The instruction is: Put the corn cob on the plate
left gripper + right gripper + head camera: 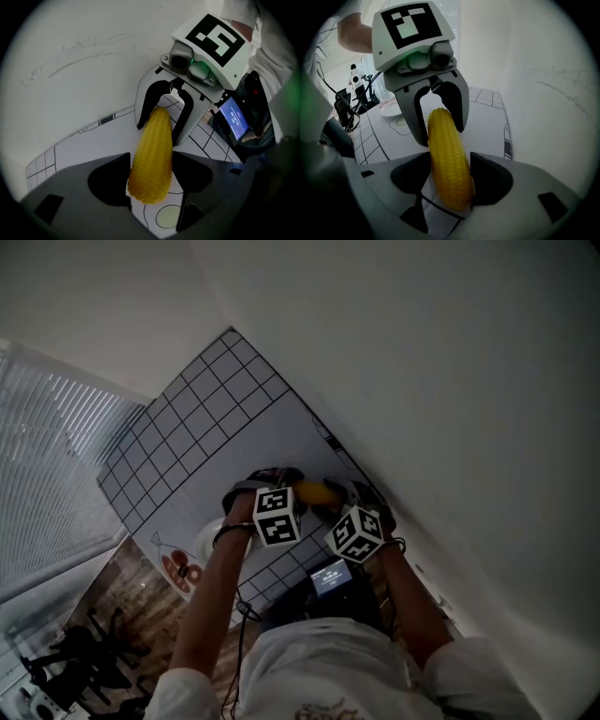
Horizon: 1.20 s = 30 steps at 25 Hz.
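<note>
Our left claw (151,161) and right claw (449,161) both gape wide astride the corn cob (316,491); closing unevenly, we might roll it away from the plate (389,110).

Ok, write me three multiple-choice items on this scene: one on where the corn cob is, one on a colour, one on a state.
1. Where is the corn cob?
A. on a chair
B. between the jaws of both the left hand-held gripper and the right hand-held gripper
C. in a bowl

2. What colour is the cob?
A. green
B. red
C. yellow

3. The small screen is:
A. lit
B. dark
C. cracked

Answers:
1. B: each gripper view shows the cob running from between its own jaws to between the other's.
2. C: its kernels are yellow in every view.
3. A: it glows blue.
</note>
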Each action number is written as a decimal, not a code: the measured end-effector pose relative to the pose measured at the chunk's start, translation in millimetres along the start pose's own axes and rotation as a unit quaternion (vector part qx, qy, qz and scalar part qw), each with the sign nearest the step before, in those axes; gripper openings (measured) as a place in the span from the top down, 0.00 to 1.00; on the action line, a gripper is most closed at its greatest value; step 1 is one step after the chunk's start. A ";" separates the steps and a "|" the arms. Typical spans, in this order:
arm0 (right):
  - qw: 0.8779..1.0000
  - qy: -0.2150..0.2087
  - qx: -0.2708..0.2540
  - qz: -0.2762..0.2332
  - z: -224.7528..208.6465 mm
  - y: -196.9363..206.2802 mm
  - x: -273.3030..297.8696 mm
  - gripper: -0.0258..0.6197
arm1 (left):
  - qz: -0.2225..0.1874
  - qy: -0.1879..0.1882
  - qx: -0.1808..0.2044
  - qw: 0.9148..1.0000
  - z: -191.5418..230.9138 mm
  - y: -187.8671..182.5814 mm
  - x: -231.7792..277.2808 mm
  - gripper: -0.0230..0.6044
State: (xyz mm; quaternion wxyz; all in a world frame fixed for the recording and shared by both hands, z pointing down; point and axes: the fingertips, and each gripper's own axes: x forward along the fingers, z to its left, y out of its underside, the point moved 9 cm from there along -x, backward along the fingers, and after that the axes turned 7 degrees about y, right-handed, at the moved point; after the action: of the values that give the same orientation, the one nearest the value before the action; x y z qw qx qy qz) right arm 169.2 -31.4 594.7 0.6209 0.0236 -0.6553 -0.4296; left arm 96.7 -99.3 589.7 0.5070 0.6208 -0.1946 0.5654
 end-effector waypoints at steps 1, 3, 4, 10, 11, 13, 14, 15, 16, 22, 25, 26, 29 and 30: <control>1.000 0.000 -0.002 0.000 0.3 -0.2 -0.1 0.55 | 0.004 0.000 0.003 1.000 -0.2 -0.1 2.2 0.53; 1.000 -0.002 -0.009 0.002 0.7 -0.4 0.3 0.55 | 0.017 -0.005 0.012 1.000 -0.8 -0.5 6.8 0.53; 1.000 -0.003 -0.012 0.002 0.6 -0.6 0.8 0.55 | 0.022 -0.005 0.014 1.000 -0.5 -0.7 8.0 0.53; 1.000 0.000 -0.028 0.001 3.6 -0.3 0.9 0.56 | 0.029 -0.003 0.024 0.999 -1.5 0.0 8.3 0.53; 1.000 -0.001 -0.029 0.002 5.3 0.3 0.1 0.57 | 0.031 0.000 0.024 0.999 -3.2 -0.2 8.6 0.53; 1.000 -0.003 -0.029 0.001 8.6 2.1 -1.7 0.57 | 0.034 0.005 0.023 0.999 -6.8 -0.9 8.8 0.53; 1.000 -0.003 -0.028 0.001 9.8 2.6 -2.5 0.57 | 0.035 0.005 0.023 0.999 -8.1 -1.2 8.5 0.53; 1.000 -0.002 -0.029 0.001 10.4 2.5 -3.7 0.57 | 0.035 0.006 0.023 0.999 -9.0 -1.6 7.8 0.53; 1.000 -0.001 -0.030 0.001 10.7 1.7 -5.3 0.57 | 0.034 0.005 0.022 0.999 -9.7 -2.1 6.9 0.53; 0.999 0.013 -0.046 -0.001 8.0 -4.7 -20.6 0.57 | 0.023 -0.010 0.024 0.999 -13.9 -11.3 -4.9 0.53; 0.998 0.021 -0.052 -0.006 7.1 -11.2 -29.5 0.57 | 0.021 -0.020 0.028 0.999 -16.4 -15.3 -15.4 0.53; 0.998 0.024 -0.053 -0.008 7.0 -13.7 -32.4 0.57 | 0.020 -0.022 0.029 0.999 -17.1 -16.3 -19.1 0.53; 0.997 0.034 -0.061 -0.014 5.7 -21.1 -41.6 0.57 | 0.019 -0.031 0.033 0.999 -18.4 -20.4 -30.4 0.53; 0.997 0.038 -0.065 -0.016 5.2 -23.2 -45.0 0.57 | 0.017 -0.034 0.034 0.999 -19.1 -22.1 -34.2 0.53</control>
State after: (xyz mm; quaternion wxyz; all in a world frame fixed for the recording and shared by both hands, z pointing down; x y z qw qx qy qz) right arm 163.4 -17.8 545.9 0.6382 0.0100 -0.6016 -0.4803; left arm 95.3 -85.4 546.9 0.4691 0.6530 -0.2033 0.5588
